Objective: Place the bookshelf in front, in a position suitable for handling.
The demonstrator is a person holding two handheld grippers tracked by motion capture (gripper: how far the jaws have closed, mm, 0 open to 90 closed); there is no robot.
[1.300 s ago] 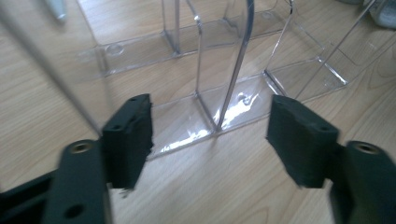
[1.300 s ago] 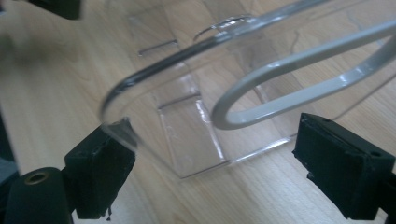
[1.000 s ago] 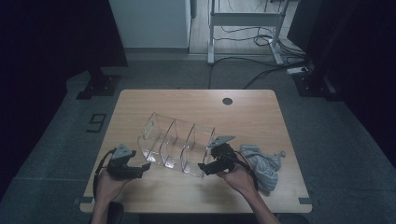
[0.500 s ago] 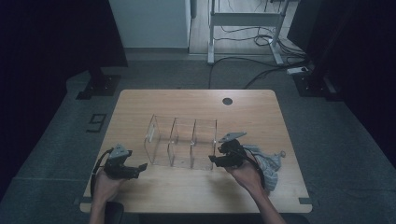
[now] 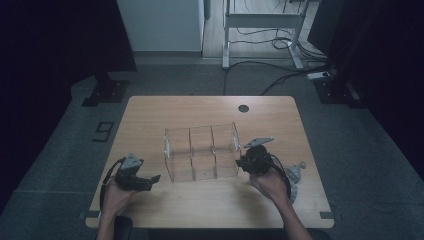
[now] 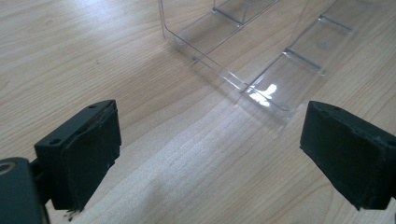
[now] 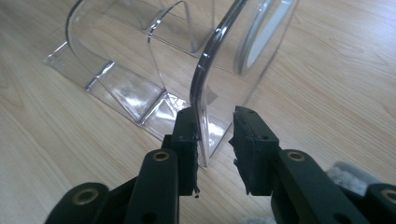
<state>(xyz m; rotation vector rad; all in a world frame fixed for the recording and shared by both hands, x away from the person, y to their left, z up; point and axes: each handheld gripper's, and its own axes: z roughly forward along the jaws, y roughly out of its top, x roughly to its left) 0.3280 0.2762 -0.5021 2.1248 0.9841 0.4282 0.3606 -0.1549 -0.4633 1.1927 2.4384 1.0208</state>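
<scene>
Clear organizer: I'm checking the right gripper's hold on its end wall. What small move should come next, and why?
Probably finish closing the right gripper. Its jaws have just been closing and now straddle the end wall of the clear organizer; one pad looks against the wall, the other shows a gap. So the wall seems not yet pinched. The left gripper is open over bare table, apart from the organizer.

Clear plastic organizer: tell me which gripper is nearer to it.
Right. The right gripper straddles the clear plastic organizer's end wall; the left gripper sits apart on the table, off its other end.
</scene>
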